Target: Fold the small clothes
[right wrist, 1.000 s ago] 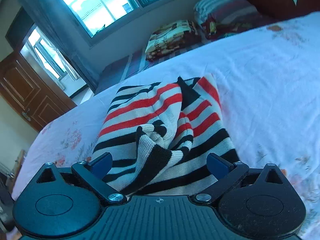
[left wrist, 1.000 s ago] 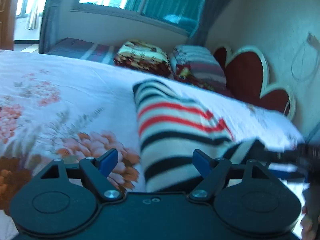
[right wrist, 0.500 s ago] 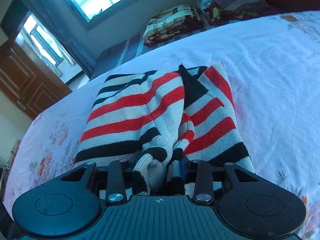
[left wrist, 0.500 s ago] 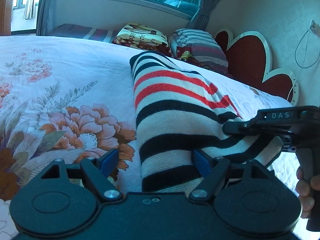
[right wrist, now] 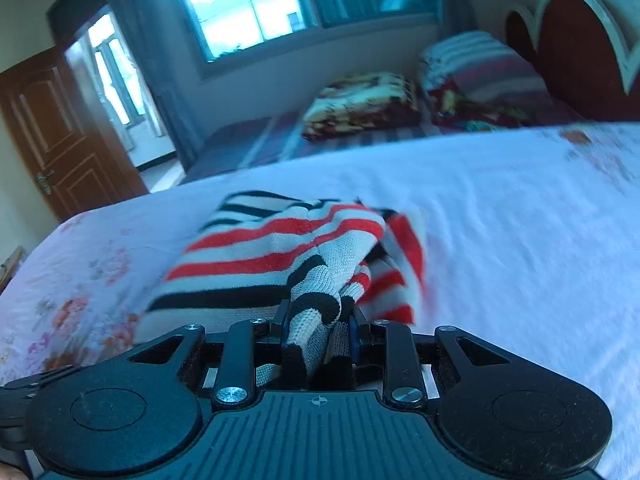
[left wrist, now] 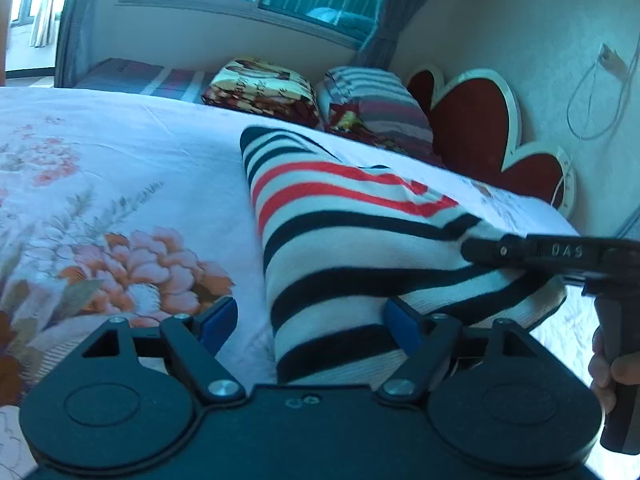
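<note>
Since half a second ago, the right gripper (right wrist: 318,330) has lifted and pulled back: in its own view the striped sweater (right wrist: 280,264) now sits higher and farther off, in the middle of the frame, and the whole picture is smeared with motion blur. A second ago its tongs stood wide apart over the knit; now they are nearly closed, pinching a bunched fold of black-and-white fabric at lower centre, with the cloth rising out of the grip.

The sweater, knitted in red, black and white stripes, lies on a white bedsheet (right wrist: 500,208) printed with flowers. It is already partly folded into a long bundle. In the left wrist view it runs from the lower centre up toward the middle of the frame (left wrist: 352,240).

The left gripper (left wrist: 310,326) hovers low at the near end of that bundle, its blue-tipped tongs spread wide, one on each side of the sweater's left edge, gripping nothing. It has barely shifted since the earlier frames, though the camera now looks slightly higher. At the right edge of this view the right gripper (left wrist: 472,250) appears as a dark bar reaching in onto the fabric, with the person's right hand (left wrist: 608,368) wrapped around its handle at lower right.

Judging from this, the gathered fold is being drawn up and over, likely the next fold of the task.

Folded blankets (left wrist: 264,88) and a red headboard (left wrist: 472,128) sit in the upper right.
</note>
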